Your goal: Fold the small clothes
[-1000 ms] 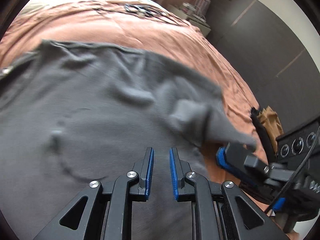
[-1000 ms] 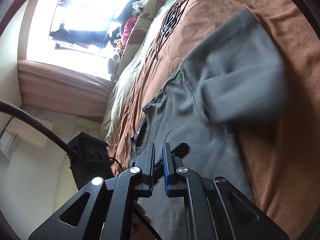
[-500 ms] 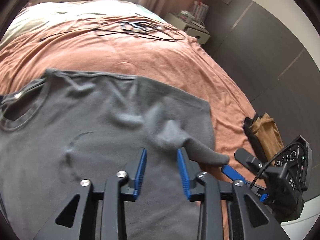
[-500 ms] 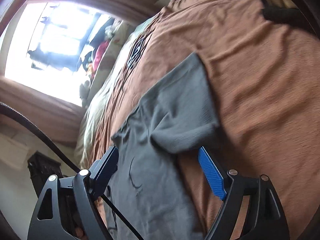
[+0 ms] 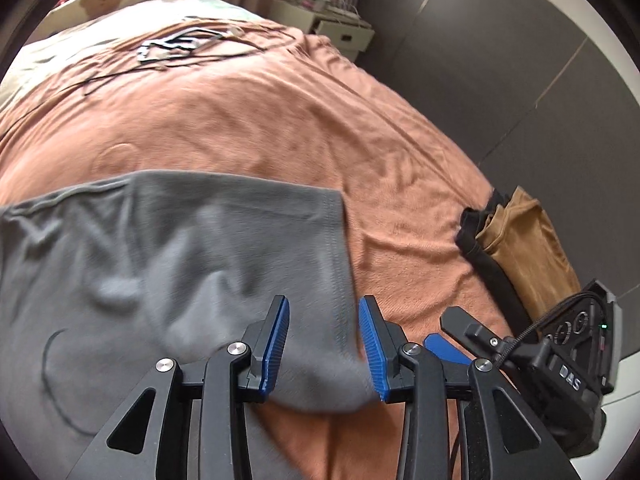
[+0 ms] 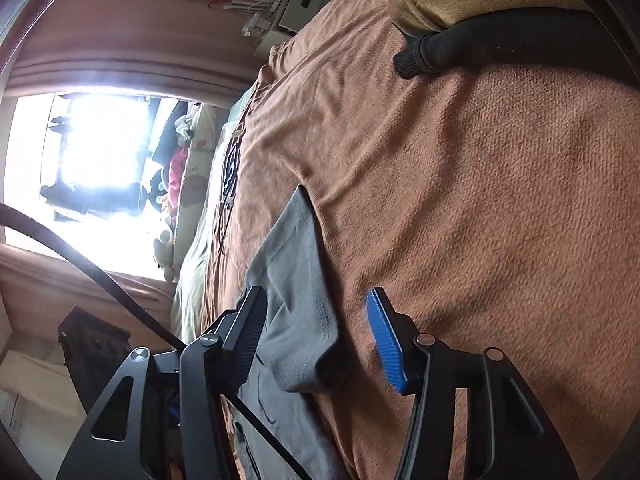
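Note:
A grey T-shirt (image 5: 160, 264) lies flat on the orange-brown bed cover (image 5: 280, 120), its sleeve folded in over the body. My left gripper (image 5: 324, 304) hovers open above the sleeve's hemmed edge, and its pads do not touch the cloth. In the right wrist view the T-shirt (image 6: 292, 280) shows edge-on. My right gripper (image 6: 316, 296) is open and its jaws are closing. The sleeve's corner lies between them, but neither pad presses on it. The right gripper (image 5: 444, 328) also shows low on the right of the left wrist view.
Folded tan and black clothes (image 5: 516, 248) lie at the bed's right edge. Cables (image 5: 172, 44) trail across the far end of the cover. Beyond it stand a white nightstand (image 5: 328, 28) and a dark wardrobe wall (image 5: 520, 60). Bare cover stretches beyond the shirt.
The right gripper let go of the sleeve, opened wide, then narrowed. The sleeve has settled flat on the shirt. The left gripper opened and slid towards the shirt's right edge.

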A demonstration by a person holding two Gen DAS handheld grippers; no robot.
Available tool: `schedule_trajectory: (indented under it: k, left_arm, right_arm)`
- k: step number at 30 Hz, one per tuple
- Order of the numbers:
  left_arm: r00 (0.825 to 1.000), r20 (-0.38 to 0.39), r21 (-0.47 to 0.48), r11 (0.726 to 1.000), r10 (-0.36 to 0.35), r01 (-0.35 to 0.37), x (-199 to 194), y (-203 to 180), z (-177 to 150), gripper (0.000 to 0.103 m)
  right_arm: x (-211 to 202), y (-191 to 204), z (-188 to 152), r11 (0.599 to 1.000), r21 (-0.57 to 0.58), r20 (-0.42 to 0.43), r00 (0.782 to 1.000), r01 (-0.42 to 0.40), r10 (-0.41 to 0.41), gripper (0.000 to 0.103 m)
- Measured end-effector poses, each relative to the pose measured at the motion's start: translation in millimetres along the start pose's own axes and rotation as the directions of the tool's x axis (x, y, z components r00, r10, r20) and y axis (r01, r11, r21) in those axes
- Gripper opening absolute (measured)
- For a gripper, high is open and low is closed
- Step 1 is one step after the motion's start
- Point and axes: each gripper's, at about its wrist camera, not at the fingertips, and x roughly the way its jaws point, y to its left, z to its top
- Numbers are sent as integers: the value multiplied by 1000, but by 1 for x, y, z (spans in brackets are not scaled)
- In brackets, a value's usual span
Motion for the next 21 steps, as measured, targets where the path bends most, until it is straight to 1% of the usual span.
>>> schedule_trajectory:
  k: [1,3,5,7,8,9,10,11,13,16,17,18,19,20,21]
  left_arm:
    - [1000,-8,8,1000,-2,2,6,-2,1,39]
    - [1000,-22,14,1000,-4,4,17,-7,5,39]
    - [999,-42,17,1000,0,0,30,-10,8,39]
    - [998,-63,29,999,14,-12,46,-15,12,39]
    - [997,-70,37,999,22,-20,52,-17,13,39]
    - [997,-76,43,999,34,-30,56,-18,14,39]
    - [994,-89,53,996,71,-66,64,-20,14,39]
    - [989,-103,50,994,102,-98,70,-20,14,38]
    - [986,-122,33,993,115,-112,80,-18,14,38]
    - [983,-105,64,988,150,-144,86,-21,15,38]
    - [983,-101,61,987,155,-149,86,-21,15,34]
    - [982,-93,55,986,163,-159,86,-20,16,22]
    - [982,-86,43,985,170,-166,84,-17,16,15]
    - [983,-84,25,986,165,-163,82,-13,18,11]
    - [987,-84,-8,990,136,-137,79,-7,18,10]
  right_arm:
    - [11,0,-8,1000,-1,3,1000,3,-3,47]
    - [5,-5,-13,1000,1,6,1000,3,-3,46]
    - [-2,-8,-22,1000,5,4,1000,3,-3,42]
    - [-5,-13,-23,1000,19,3,1000,4,-4,41]
    - [-15,-19,-27,1000,22,2,1000,3,-3,41]
    - [-17,-20,-28,1000,26,2,1000,4,-4,41]
    - [-19,-20,-28,1000,29,2,1000,1,-1,41]
    - [-36,-28,-36,1000,28,0,1000,-3,3,41]
    - [-37,-25,-37,1000,20,-1,1000,-8,8,41]
    - [-37,-24,-38,1000,7,-11,1000,-12,12,41]
    - [-32,-24,-36,1000,8,-15,1000,-15,15,41]
    - [-31,-23,-37,1000,9,-20,1000,-19,19,41]
    - [-29,-23,-39,1000,6,-26,999,-21,21,41]
    - [-29,-24,-39,1000,3,-30,999,-23,23,41]
    - [-28,-23,-39,1000,1,-33,999,-27,27,41]
